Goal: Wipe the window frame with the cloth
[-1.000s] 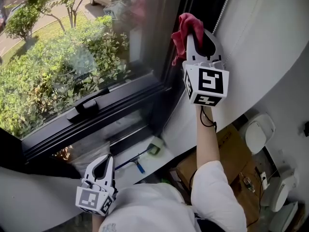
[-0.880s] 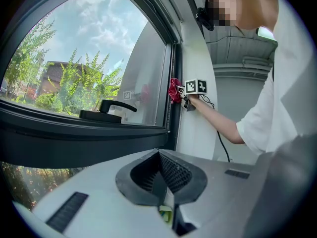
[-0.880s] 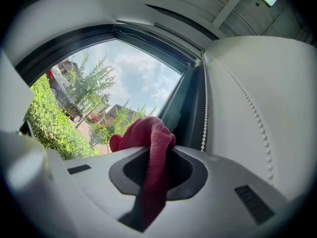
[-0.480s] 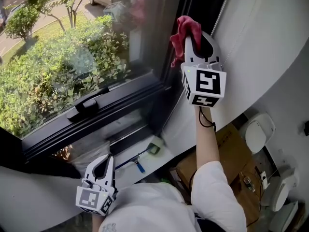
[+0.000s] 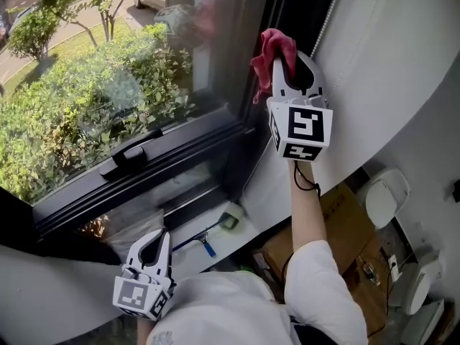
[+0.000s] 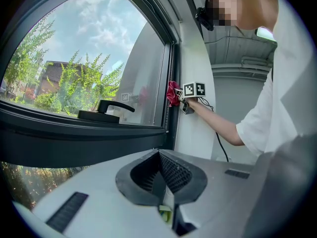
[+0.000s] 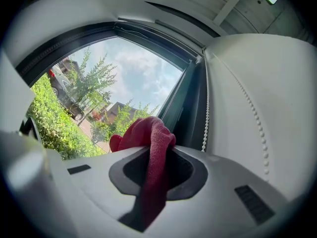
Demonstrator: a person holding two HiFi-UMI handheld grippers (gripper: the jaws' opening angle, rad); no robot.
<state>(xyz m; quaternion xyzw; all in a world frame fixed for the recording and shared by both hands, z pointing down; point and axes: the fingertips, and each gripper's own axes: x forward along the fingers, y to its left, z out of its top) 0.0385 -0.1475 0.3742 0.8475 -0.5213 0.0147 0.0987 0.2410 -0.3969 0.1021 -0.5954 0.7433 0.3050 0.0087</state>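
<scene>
My right gripper (image 5: pixel 282 54) is raised against the dark vertical window frame (image 5: pixel 253 85) and is shut on a red cloth (image 5: pixel 270 49). The cloth bunches out past the fingertips and touches the frame beside the glass. In the right gripper view the cloth (image 7: pixel 148 135) runs through the jaws of the right gripper (image 7: pixel 154 155), with the frame (image 7: pixel 184 105) just beyond. My left gripper (image 5: pixel 155 241) hangs low under the sill, shut and holding nothing. The left gripper view shows its shut jaws (image 6: pixel 160 156), and far off the cloth (image 6: pixel 173 93) on the frame.
A black window handle (image 5: pixel 131 154) sits on the lower sash. A blue-handled tool (image 5: pixel 207 237) lies on the white ledge below. A bead chain (image 5: pixel 330 11) hangs beside the white blind. A cardboard box (image 5: pixel 348 218) and white appliances (image 5: pixel 385 196) stand at the lower right.
My right gripper has slid a little down and left along the vertical frame with the cloth. The left gripper has not moved.
</scene>
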